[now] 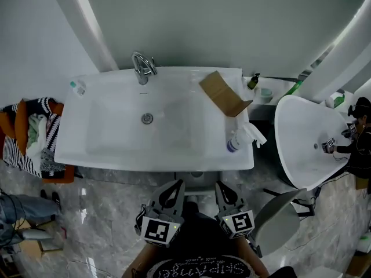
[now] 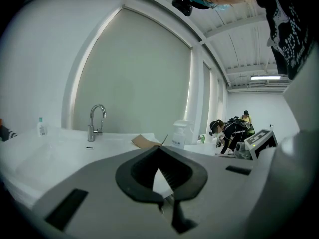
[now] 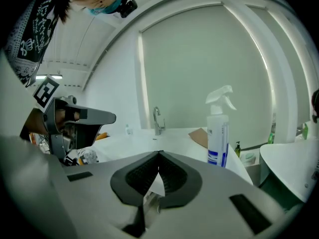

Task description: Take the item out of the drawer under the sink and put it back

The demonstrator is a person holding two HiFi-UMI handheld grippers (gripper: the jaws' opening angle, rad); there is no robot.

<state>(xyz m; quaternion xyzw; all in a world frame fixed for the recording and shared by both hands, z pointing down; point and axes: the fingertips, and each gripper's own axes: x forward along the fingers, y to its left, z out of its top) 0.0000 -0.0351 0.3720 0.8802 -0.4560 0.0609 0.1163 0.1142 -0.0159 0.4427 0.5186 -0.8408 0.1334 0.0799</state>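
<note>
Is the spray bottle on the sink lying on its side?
No, the spray bottle stands upright on the sink, with its nozzle on top.

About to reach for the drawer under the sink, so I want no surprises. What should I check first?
1. Left gripper empty: ok, jaws together on nothing.
2. Right gripper empty: ok, jaws together on nothing.
3. Jaws open to take hold: not ok, both shut.
4. Drawer in sight: cannot tell, the sink hides what is below it.
5. Spray bottle upright at the sink's right front corner: ok.
</note>
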